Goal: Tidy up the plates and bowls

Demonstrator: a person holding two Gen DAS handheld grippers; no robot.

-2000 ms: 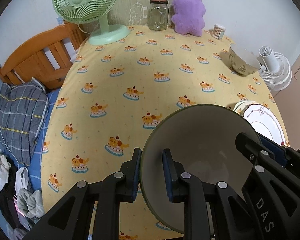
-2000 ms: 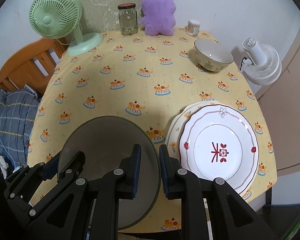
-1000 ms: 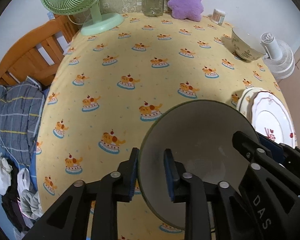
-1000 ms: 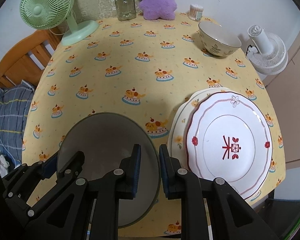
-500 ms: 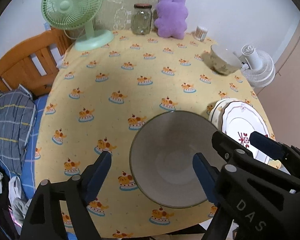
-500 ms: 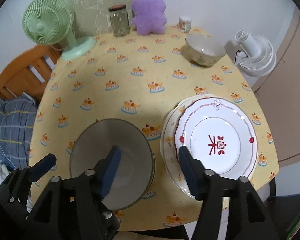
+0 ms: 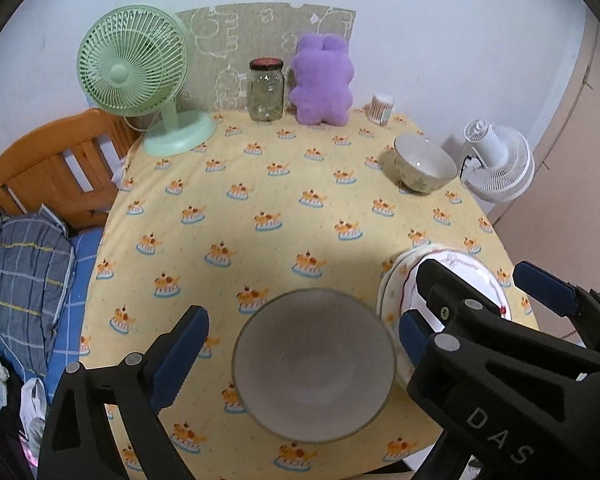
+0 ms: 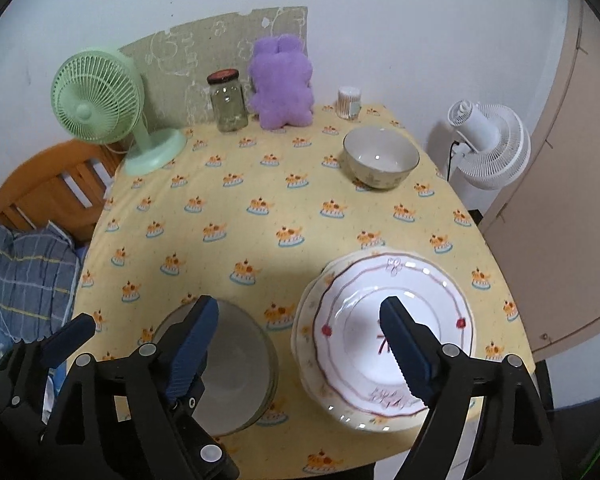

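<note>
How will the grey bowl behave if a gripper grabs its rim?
Grey bowl looks like rigid glazed ceramic: probably stiff, slippery, chippable. Deep with a thin rim, so a one-sided grip may let it tilt. Its round base probably sits stable on the tablecloth.

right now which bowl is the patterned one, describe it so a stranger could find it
Start at the white fan beside the table's far right edge. Just inside that edge, on the yellow tablecloth, sits the patterned bowl. Unlike the plain grey bowl at the near edge, it has a cream outside with small leafy motifs and stands alone.

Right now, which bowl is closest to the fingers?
The plain grey bowl at the table's near edge, beside the plates. The cream flowered bowl sits far back, near the white fan.
</note>
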